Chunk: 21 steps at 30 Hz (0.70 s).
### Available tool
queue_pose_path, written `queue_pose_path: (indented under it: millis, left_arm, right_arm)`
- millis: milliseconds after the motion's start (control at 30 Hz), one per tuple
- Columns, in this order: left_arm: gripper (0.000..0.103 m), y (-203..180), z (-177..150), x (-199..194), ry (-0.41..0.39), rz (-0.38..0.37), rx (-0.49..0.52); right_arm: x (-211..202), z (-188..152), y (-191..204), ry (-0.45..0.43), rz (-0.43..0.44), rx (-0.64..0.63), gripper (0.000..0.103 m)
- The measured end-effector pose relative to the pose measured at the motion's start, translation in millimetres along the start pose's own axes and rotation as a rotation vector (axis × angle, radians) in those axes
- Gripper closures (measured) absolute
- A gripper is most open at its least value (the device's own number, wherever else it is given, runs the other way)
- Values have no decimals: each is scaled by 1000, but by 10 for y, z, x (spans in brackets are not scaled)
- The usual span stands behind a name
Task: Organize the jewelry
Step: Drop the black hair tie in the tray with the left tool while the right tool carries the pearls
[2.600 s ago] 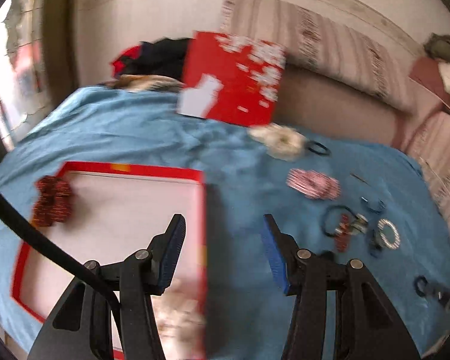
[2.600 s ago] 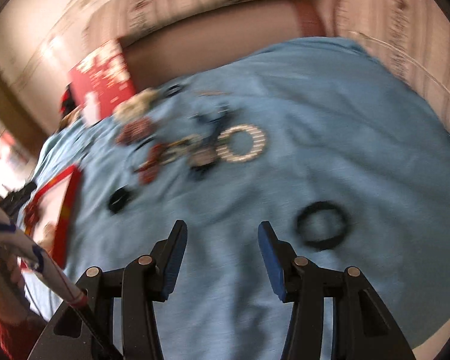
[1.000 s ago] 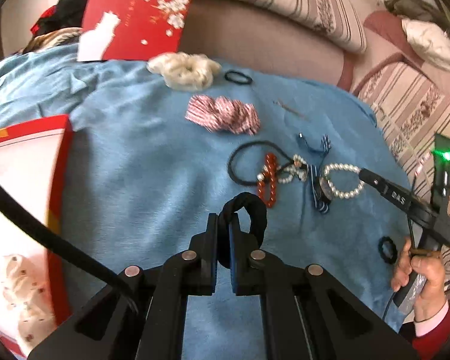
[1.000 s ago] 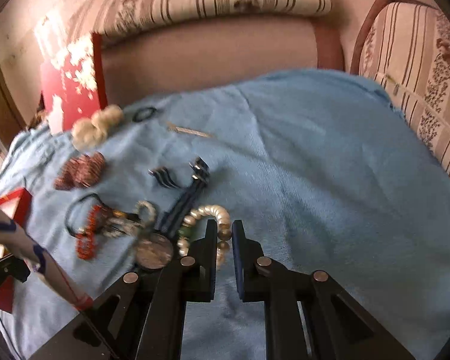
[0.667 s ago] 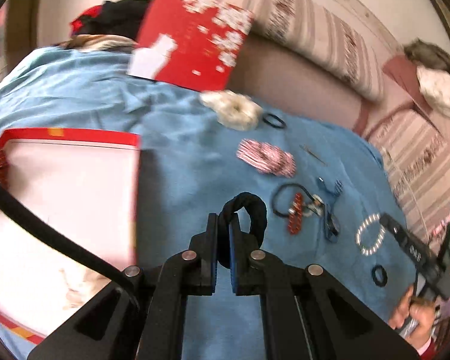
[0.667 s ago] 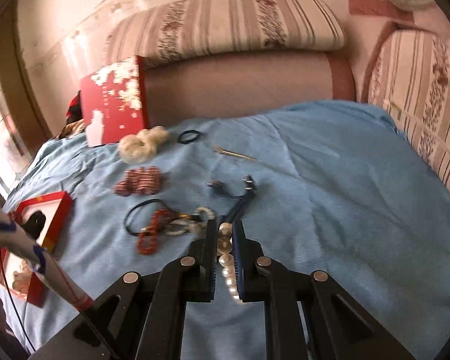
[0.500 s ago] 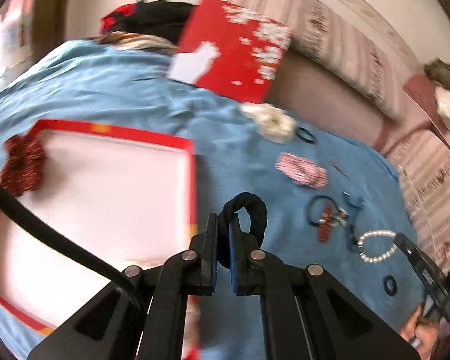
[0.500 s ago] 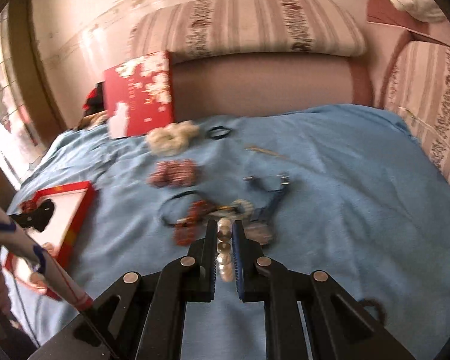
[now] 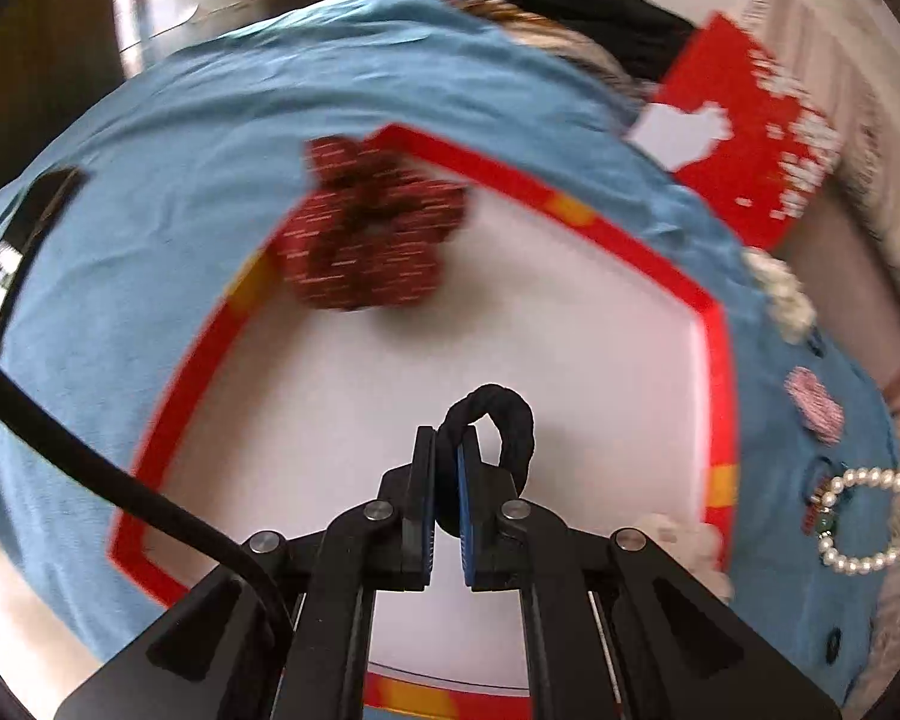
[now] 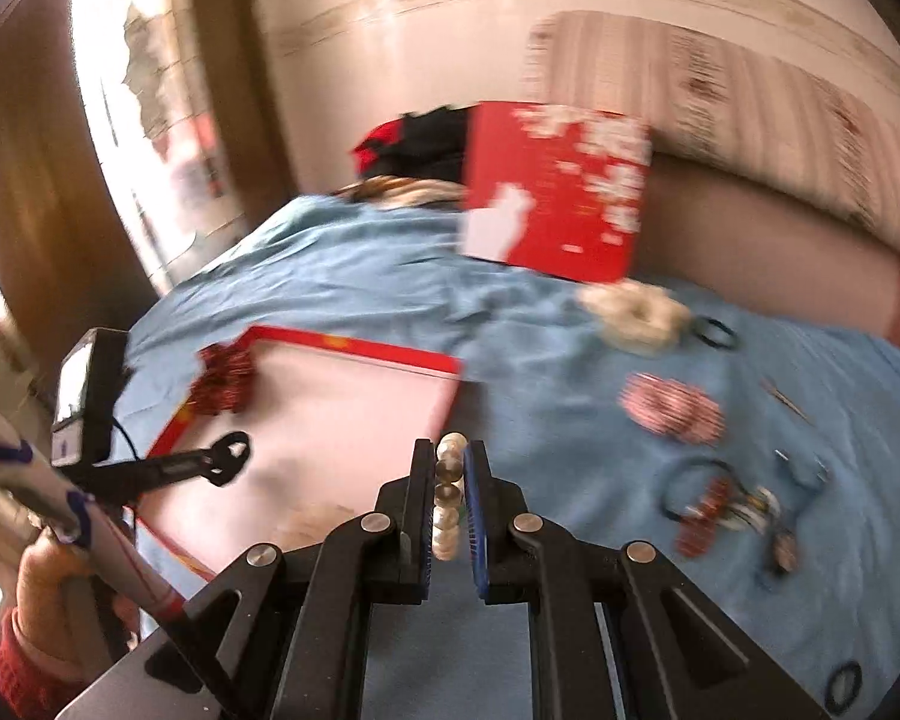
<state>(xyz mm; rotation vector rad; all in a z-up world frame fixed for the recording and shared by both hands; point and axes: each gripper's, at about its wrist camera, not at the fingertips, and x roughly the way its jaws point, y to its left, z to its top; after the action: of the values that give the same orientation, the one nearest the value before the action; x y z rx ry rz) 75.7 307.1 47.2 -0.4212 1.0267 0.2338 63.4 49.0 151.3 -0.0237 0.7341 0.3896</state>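
Note:
My left gripper point(image 9: 447, 453) is shut on a black hair tie point(image 9: 498, 420) and holds it over the white inside of the red-rimmed box point(image 9: 717, 360). A dark red scrunchie point(image 9: 366, 234) lies on the box's far left corner. My right gripper point(image 10: 450, 462) is shut on a pearl bracelet point(image 10: 447, 498) above the blue cloth, just right of the box point(image 10: 354, 348). The bracelet hanging from it also shows in the left wrist view point(image 9: 870, 516). The left gripper with the hair tie shows in the right wrist view point(image 10: 228, 459).
Blue cloth point(image 10: 570, 330) covers the bed. On it lie a cream scrunchie point(image 10: 636, 312), a pink striped scrunchie point(image 10: 672, 408), a tangle of beads and clips point(image 10: 732, 504) and small black rings point(image 10: 714, 333). The red lid point(image 10: 558, 192) leans at the back.
My left gripper has swung left with the hair tie and is now over the box interior. My right gripper has lifted the pearl bracelet and swung left toward the box.

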Motion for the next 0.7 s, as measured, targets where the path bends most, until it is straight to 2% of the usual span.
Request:
queue_pose_path:
  millis: [233, 367, 467, 700]
  left_arm:
    - [97, 382, 80, 56, 17, 59, -104]
    - [97, 581, 99, 45, 16, 89, -165]
    - [97, 634, 116, 41, 14, 93, -184]
    - [94, 676, 126, 34, 9, 67, -234]
  right_arm:
    - [710, 103, 828, 107, 76, -70, 92]
    - [982, 104, 1021, 154, 116, -39, 92]
    - [1171, 71, 1030, 193, 114, 0, 92]
    - [1460, -23, 703, 267, 73, 95, 92]
